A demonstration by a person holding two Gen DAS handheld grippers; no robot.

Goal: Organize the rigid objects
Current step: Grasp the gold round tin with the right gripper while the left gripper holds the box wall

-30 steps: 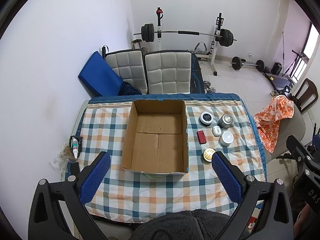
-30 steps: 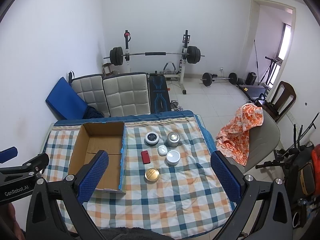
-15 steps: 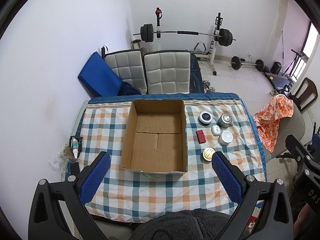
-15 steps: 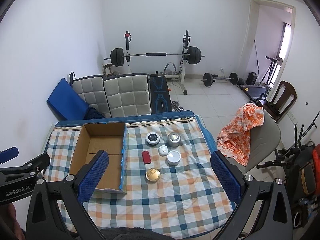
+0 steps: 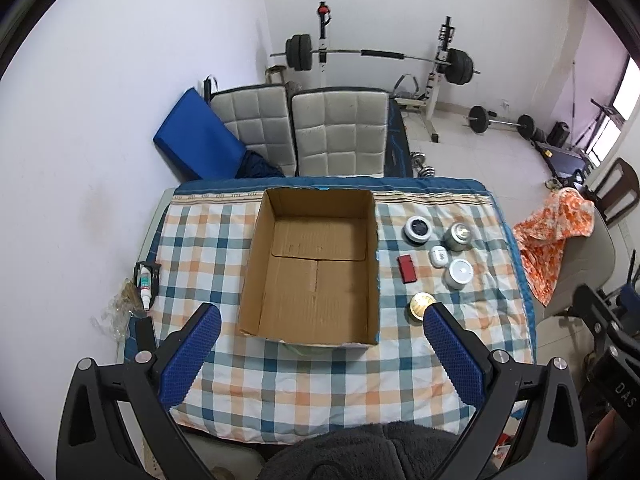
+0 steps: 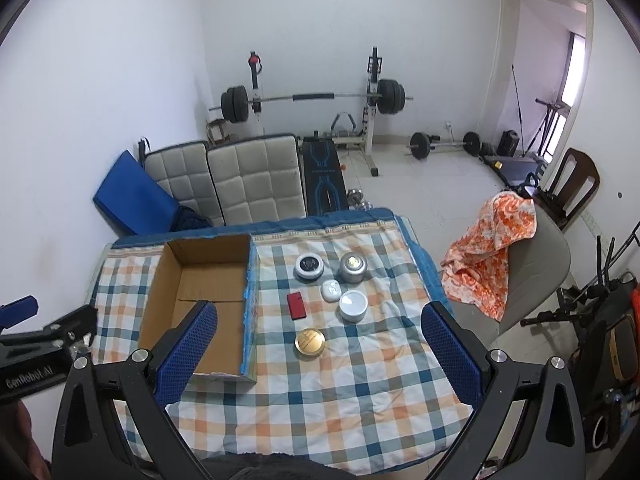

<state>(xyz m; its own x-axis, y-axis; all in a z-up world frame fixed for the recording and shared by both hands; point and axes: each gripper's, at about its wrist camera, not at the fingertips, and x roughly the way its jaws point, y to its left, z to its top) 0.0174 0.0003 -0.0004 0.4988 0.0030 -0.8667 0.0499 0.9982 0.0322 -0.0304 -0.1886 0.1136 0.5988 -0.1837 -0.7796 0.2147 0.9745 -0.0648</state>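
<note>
Both your grippers, left gripper (image 5: 320,334) and right gripper (image 6: 320,330), hang spread and empty above the table; the gold tin (image 6: 309,342), probably light and slick, wants gripping across its rim, bound for the cardboard box (image 6: 160,300).

Two high wrist views looking down, sharing the cardboard box (image 5: 316,268) (image 6: 200,304) and checked tablecloth (image 5: 320,380) (image 6: 360,392).

Left gripper (image 5: 320,318) held high above the near edge of the table (image 5: 304,396), jaws wide apart, nothing between. Right gripper (image 6: 320,316) likewise raised, spread, unloaded.
</note>
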